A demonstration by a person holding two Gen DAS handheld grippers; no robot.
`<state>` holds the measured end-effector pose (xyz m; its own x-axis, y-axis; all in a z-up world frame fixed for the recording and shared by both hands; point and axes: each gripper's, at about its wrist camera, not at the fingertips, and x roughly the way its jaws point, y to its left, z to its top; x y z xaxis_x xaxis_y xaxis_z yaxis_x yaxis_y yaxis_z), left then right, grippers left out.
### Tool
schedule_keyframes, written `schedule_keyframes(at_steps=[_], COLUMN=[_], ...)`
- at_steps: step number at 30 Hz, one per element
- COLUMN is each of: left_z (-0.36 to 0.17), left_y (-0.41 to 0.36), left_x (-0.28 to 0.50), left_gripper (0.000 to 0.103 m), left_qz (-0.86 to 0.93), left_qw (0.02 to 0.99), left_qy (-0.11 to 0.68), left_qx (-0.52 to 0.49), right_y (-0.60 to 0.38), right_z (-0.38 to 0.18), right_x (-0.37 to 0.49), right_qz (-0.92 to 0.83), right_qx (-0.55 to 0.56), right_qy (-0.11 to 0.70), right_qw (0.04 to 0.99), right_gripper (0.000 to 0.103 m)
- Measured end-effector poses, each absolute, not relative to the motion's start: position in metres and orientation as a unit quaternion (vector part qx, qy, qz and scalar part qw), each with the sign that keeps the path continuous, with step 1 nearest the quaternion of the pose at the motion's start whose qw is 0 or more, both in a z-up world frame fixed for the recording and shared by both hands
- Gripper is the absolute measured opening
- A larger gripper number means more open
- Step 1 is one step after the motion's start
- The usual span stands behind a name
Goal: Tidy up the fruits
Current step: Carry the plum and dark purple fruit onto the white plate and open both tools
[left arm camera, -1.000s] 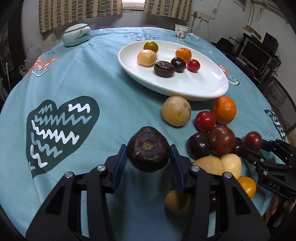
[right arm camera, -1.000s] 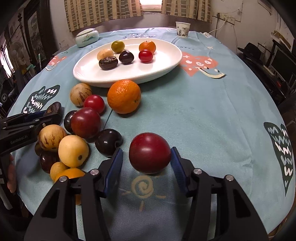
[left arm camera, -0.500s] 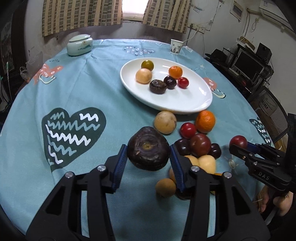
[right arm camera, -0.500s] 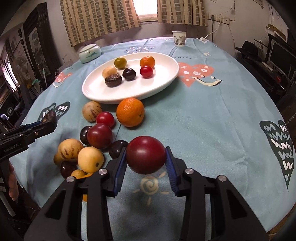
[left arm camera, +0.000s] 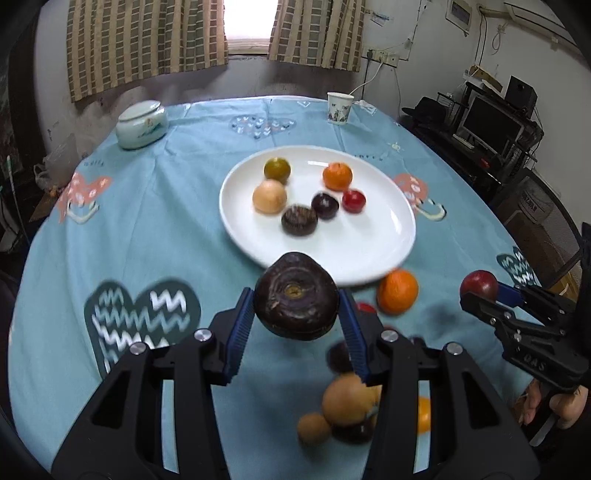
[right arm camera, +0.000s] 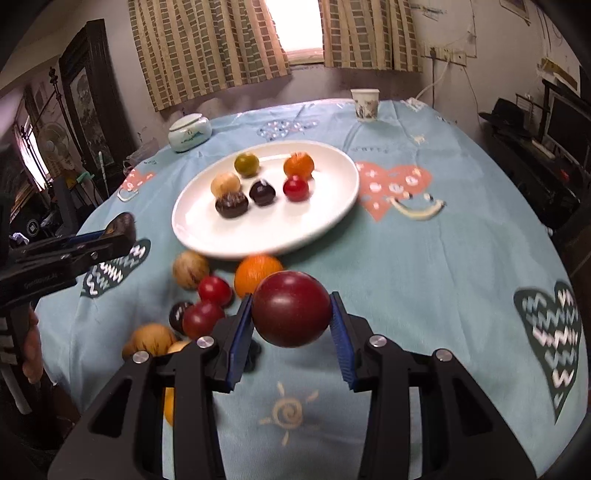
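A paper cup [left arm camera: 340, 108] printed with a pattern stands upright at the far edge of the counter [left arm camera: 147, 206], which wears a light blue cloth with dark zigzag hearts and pink hearts. A lidded white ceramic jar [left arm camera: 141, 124] sits at the far left edge, well apart from the cup. Behind them checked curtains [left arm camera: 147, 44] flank a bright window [left arm camera: 251, 22], and a dark monitor [left arm camera: 493, 123] stands on a cluttered shelf at the right.

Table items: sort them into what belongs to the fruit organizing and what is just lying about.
Job:
- dark brown fruit in left gripper
- dark red fruit in right gripper
- white plate
- loose orange

Lying about:
- paper cup
- lidded ceramic jar
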<state>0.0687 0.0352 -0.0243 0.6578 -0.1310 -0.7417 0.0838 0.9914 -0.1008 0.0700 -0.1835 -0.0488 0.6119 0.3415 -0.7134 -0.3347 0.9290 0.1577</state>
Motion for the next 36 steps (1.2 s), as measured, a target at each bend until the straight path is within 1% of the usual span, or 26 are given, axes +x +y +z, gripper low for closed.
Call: schedule_keyframes(at_steps=[3, 8, 12, 16, 22, 28, 30, 31, 32, 34, 36], left_z=[-0.009, -0.001, -0.011, -0.03, -0.055, -0.064, -0.062, -0.059, -0.055, -0.043, -0.028], left_y=[0.031, 0.02, 0.007, -0.002, -0.006, -0.006, -0.007, -0.006, -0.005, 0.001, 0.009], left_x=[0.11, 0.174, 0.222, 0.257, 0.283, 0.289, 0.288, 0.286, 0.284, 0.274, 0.257], left_gripper=[0.047, 0.047, 0.047, 0.047, 0.048, 0.048, 0.049, 0.05, 0.051, 0.054, 0.058], left_qz=[-0.06, -0.063, -0.073, -0.062, -0.057, -0.058, -0.056, -0.052, -0.05, -0.05, -0.045], left_qw=[0.913, 0.912, 0.9, 0.889, 0.878, 0.872, 0.874, 0.876, 0.878, 0.883, 0.892], left_qy=[0.403, 0.405, 0.429, 0.453, 0.476, 0.485, 0.483, 0.48, 0.476, 0.466, 0.449], left_qx=[-0.017, -0.015, -0.013, -0.008, -0.007, -0.009, -0.009, -0.008, -0.008, -0.016, -0.022], right_y=[-0.174, -0.156, -0.147, -0.144, -0.146, -0.144, -0.142, -0.141, -0.141, -0.143, -0.146], right_z=[-0.035, -0.02, -0.024, -0.042, -0.06, -0.07, -0.072, -0.072, -0.072, -0.07, -0.069], right_x=[0.092, 0.138, 0.184, 0.222, 0.249, 0.259, 0.261, 0.261, 0.261, 0.258, 0.254], right_qz=[0.198, 0.206, 0.203, 0.191, 0.184, 0.184, 0.183, 0.178, 0.175, 0.171, 0.171], right_qx=[-0.004, -0.024, -0.035, -0.036, -0.025, -0.03, -0.033, -0.038, -0.039, -0.043, -0.047], right_qy=[0.387, 0.383, 0.403, 0.427, 0.442, 0.45, 0.448, 0.446, 0.441, 0.428, 0.424], right_qw=[0.901, 0.9, 0.892, 0.883, 0.878, 0.873, 0.874, 0.876, 0.879, 0.886, 0.888], right_gripper=[0.041, 0.041, 0.041, 0.041, 0.041, 0.041, 0.047, 0.057, 0.064, 0.064, 0.064])
